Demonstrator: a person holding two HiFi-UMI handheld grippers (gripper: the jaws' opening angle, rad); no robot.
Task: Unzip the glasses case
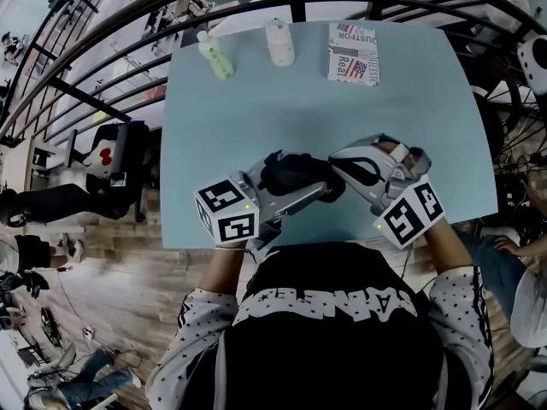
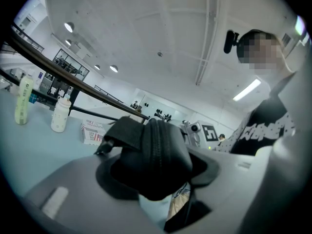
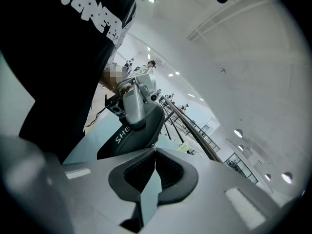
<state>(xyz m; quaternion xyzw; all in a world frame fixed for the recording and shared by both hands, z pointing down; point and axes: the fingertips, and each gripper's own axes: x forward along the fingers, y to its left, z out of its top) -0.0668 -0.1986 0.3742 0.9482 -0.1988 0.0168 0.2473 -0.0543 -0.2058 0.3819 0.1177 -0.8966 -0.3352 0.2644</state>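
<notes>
left gripper [image 1: 301,186]: jaws clamped on the glasses case [image 1: 295,173], one jaw on each side; gripper reaches in from the person's left, marker cube at its near end
left gripper, own view: case [image 2: 152,162] fills the gap between the dark pads [image 2: 111,177], bulging above them toward the camera
right gripper [image 1: 335,167]: jaws pressed together, pads meeting at the tips in the right gripper view [image 3: 155,162]; can't tell if anything thin is pinched there
right gripper position: comes in from the person's right, tips just beside the case's right end, pointing at the left gripper
case vs grippers: inside the left jaws, right at the right tips; touching or just short of the right tips, can't tell
zipper [image 2: 156,147]: runs up the middle of the case facing the left gripper's camera, looks closed along the stretch that shows
black flap [image 2: 117,135]: sticks out of the case to the left in the left gripper view
table [image 1: 256,126]: light blue, both grippers over its near edge
green bottle [image 1: 215,56]: far edge, well beyond the left gripper, also seen at [image 2: 23,101]
white bottle [image 1: 279,43]: far edge, beyond both grippers, between green bottle and box
printed box [image 1: 353,54]: far edge, well beyond the right gripper
</notes>
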